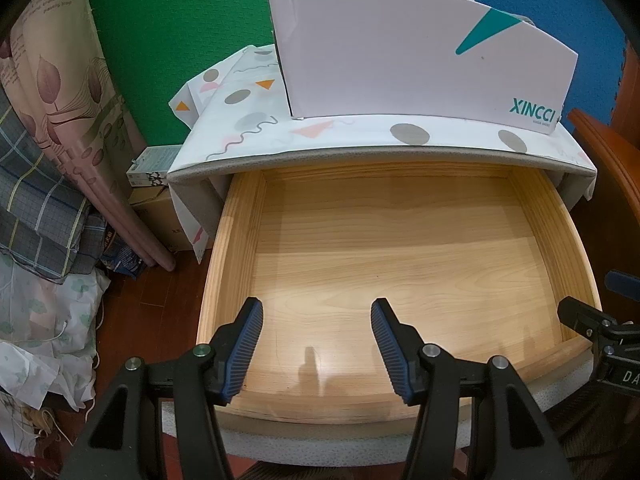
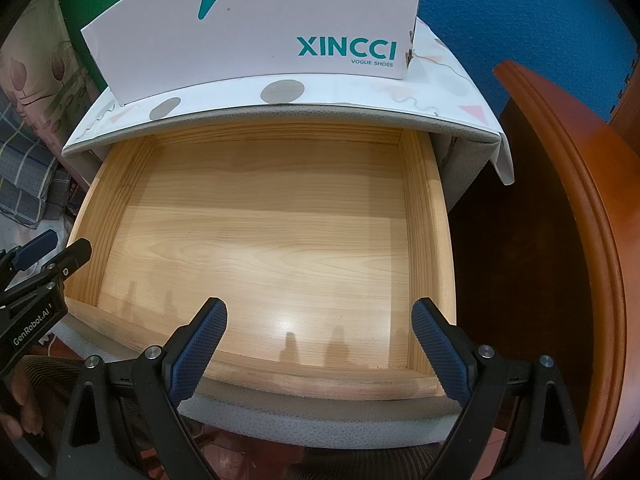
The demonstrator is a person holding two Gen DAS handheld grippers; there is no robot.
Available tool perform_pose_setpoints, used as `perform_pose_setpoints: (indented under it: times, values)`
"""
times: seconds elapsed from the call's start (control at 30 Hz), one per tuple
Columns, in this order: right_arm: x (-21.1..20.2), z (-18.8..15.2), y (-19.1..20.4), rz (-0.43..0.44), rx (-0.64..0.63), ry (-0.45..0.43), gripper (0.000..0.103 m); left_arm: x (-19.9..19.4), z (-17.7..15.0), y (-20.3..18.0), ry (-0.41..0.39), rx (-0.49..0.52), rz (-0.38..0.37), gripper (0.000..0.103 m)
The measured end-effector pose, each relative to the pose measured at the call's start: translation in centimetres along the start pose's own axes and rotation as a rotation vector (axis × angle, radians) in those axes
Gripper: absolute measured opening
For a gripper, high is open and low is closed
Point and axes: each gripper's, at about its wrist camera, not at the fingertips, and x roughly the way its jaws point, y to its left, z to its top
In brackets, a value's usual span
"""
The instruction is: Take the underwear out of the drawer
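Drawer (image 2: 256,216): pulled out, bare; no underwear visible inside. Left hand-held gripper (image 1: 317,338) and right hand-held gripper (image 2: 319,338): jaws apart, empty. Removal apparently finished; next, withdraw.

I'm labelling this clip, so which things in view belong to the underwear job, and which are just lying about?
Job:
- drawer, pulled out, no underwear visible in it
- left tool, open
- right tool, open

Lying about:
- shoe box
- patterned cover
- bedding pile
- small boxes
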Motion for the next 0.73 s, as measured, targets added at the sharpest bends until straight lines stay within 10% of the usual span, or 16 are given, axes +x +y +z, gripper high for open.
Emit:
perform_pose_setpoints:
  times: [0.73]
  values:
    - [-0.01,0.03,-0.01,0.001,-0.002,0.0,0.092,-0.04,-0.2,-0.38,-0.01,0.022,-0.005,0.058]
